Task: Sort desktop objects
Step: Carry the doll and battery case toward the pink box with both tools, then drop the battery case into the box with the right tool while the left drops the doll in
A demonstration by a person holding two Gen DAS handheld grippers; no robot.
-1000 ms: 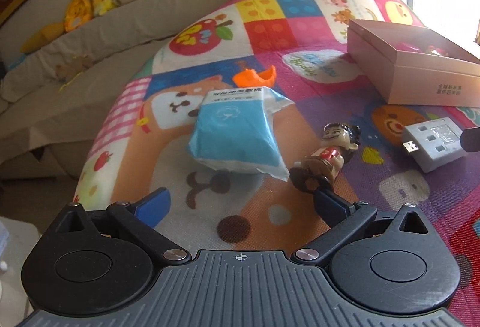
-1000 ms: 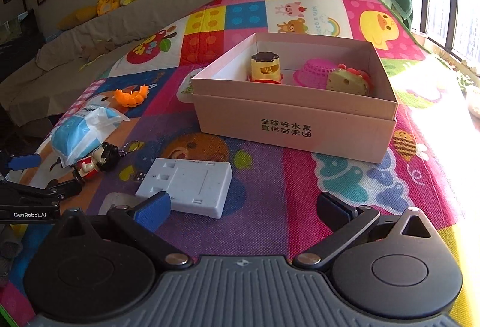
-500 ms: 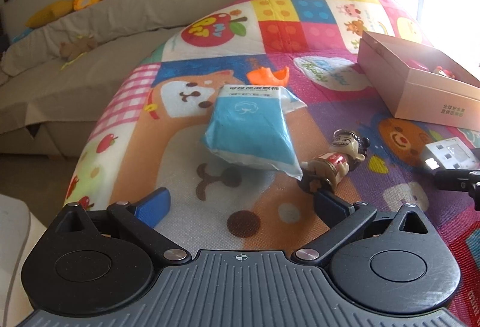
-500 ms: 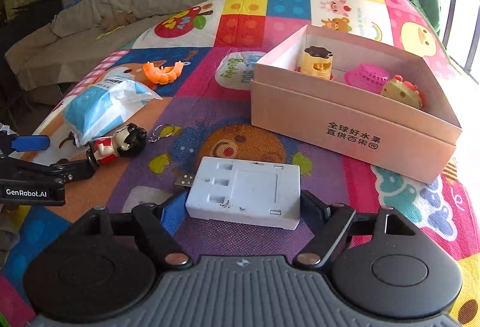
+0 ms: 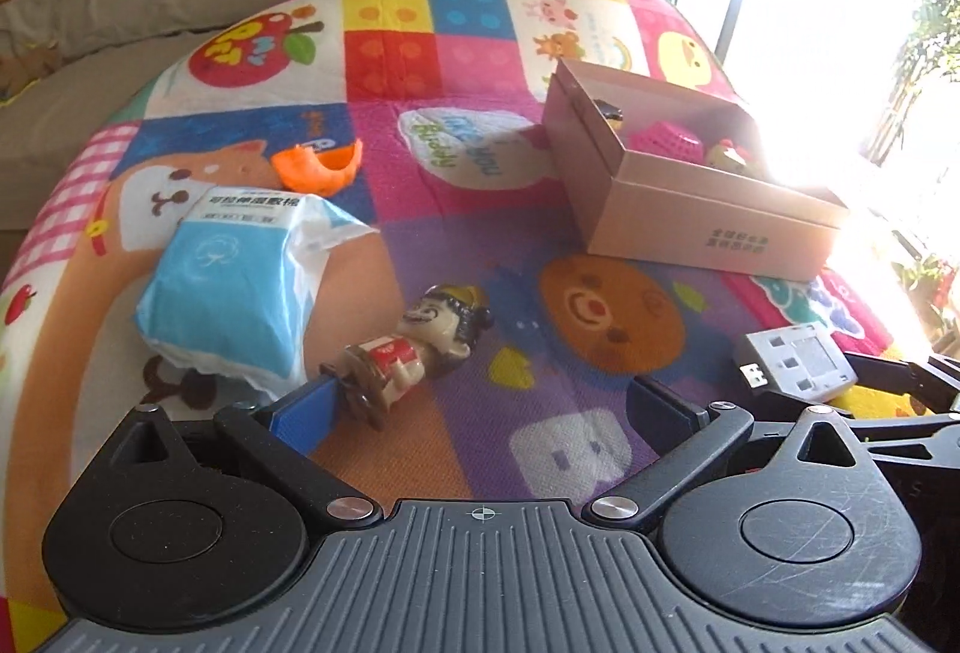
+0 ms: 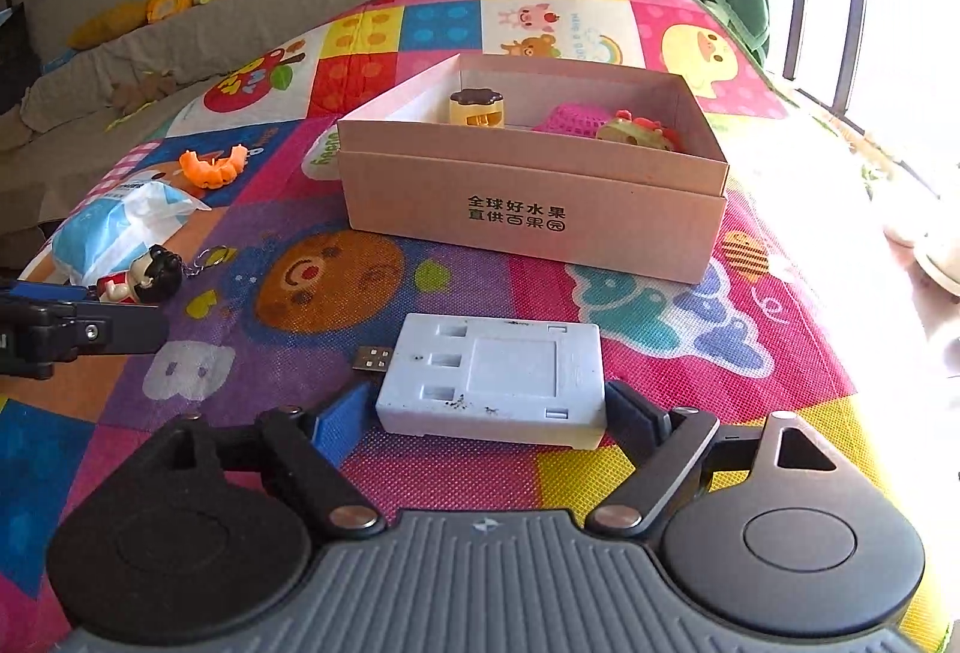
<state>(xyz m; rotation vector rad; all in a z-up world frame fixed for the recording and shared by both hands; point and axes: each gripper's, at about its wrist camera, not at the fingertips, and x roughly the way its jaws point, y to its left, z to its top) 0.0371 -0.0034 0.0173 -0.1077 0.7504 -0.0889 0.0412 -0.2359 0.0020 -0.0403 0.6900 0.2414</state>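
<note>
Over at the left edge of the colourful play mat (image 6: 360, 293) there's a blue tissue pack (image 5: 225, 287) with an orange toy (image 5: 318, 167) just behind it; the left gripper (image 5: 480, 407) is spread wide with nothing in it, its blue finger touching the base of a little doll keychain (image 5: 414, 347) lying on its side; toward the near edge the right gripper (image 6: 489, 416) has its jaws opening around a white USB hub (image 6: 492, 380), which sits flat on the mat between them, the left pad clear of it; behind that, mid-mat, the open cardboard box (image 6: 534, 209) holds a yellow toy (image 6: 477, 107), a pink basket (image 6: 570, 119) and a small round toy (image 6: 636, 131).
</note>
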